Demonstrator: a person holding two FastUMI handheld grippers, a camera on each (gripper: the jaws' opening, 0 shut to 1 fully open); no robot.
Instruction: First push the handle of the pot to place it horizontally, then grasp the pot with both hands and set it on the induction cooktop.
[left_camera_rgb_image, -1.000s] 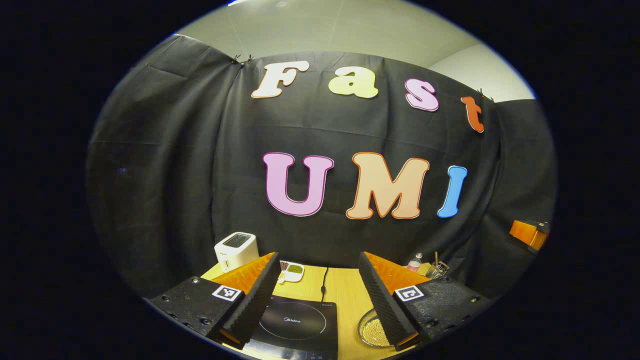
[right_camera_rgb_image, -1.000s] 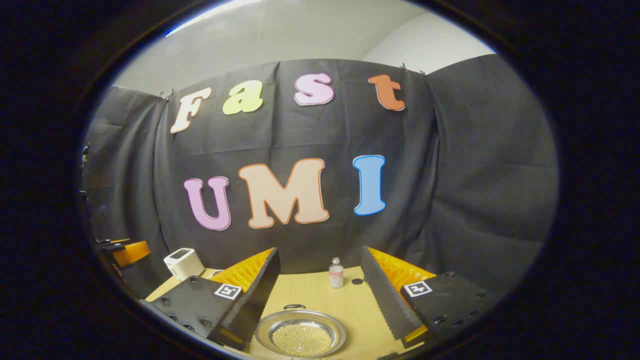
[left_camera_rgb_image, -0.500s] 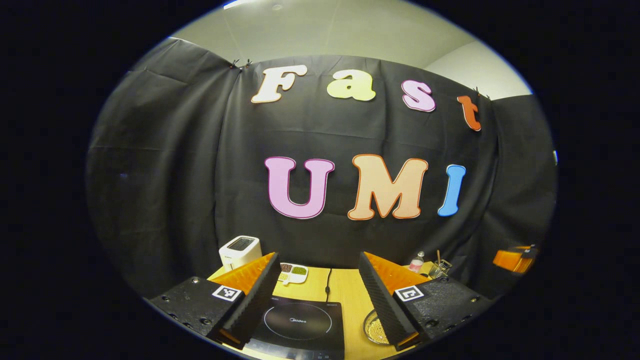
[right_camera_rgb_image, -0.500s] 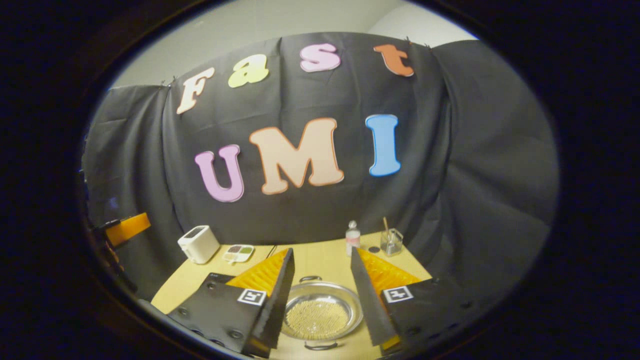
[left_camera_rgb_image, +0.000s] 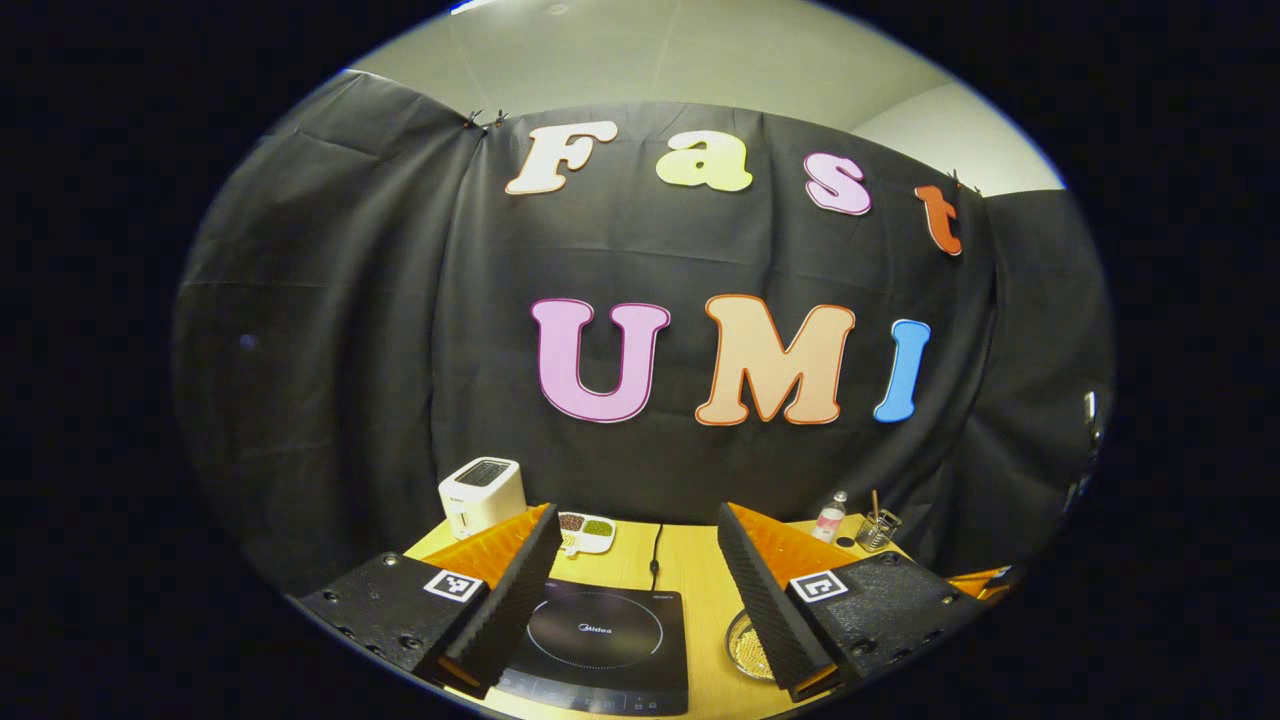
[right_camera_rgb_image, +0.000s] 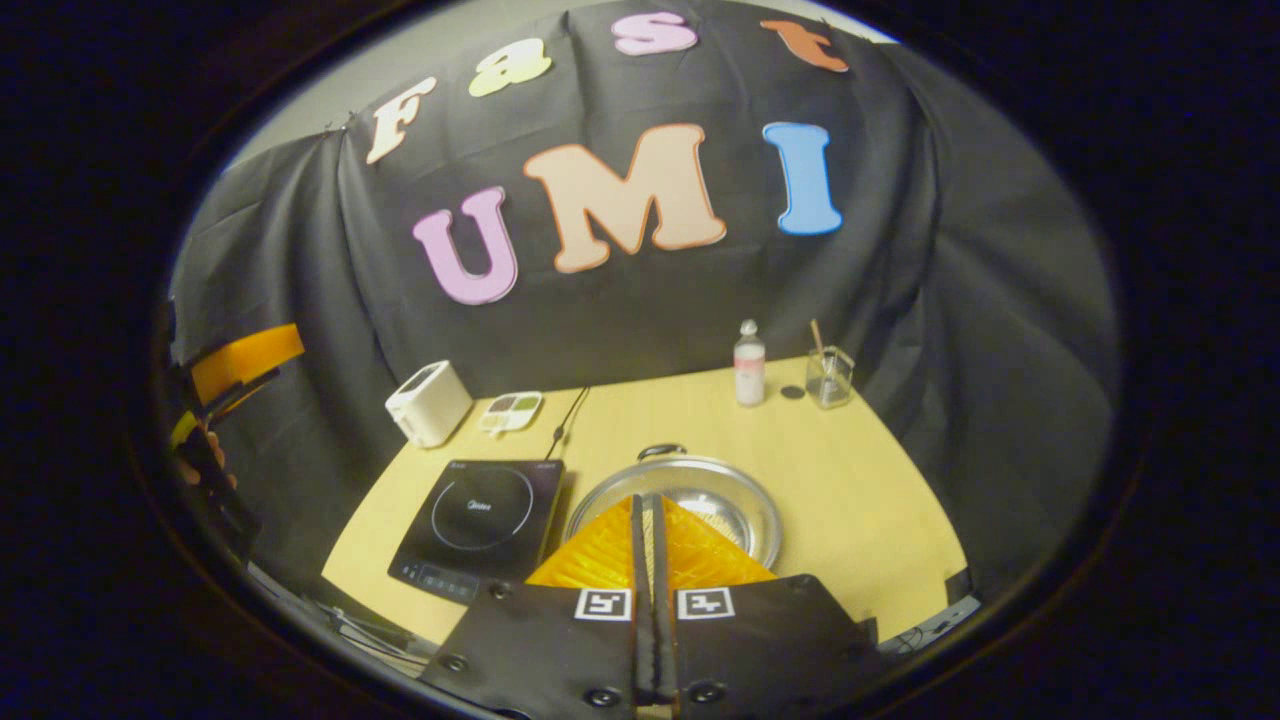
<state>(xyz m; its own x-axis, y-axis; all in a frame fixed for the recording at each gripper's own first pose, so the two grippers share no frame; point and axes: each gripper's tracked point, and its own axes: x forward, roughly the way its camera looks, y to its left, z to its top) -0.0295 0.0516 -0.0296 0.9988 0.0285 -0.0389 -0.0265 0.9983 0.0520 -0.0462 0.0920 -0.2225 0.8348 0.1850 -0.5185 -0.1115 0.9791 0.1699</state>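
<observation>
Right tongs closed tight, 2 fingers pressed together w/ nothing between, over the pot on the counter, beside the cooktop. Left tongs wide open, empty, above cooktop.

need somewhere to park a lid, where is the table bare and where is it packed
Bare wood lies right of the pot, out to the table edge, and between pot and bottle. Crowded: the back left, where toaster, small dish and cooktop sit close, with a cord running between.
</observation>
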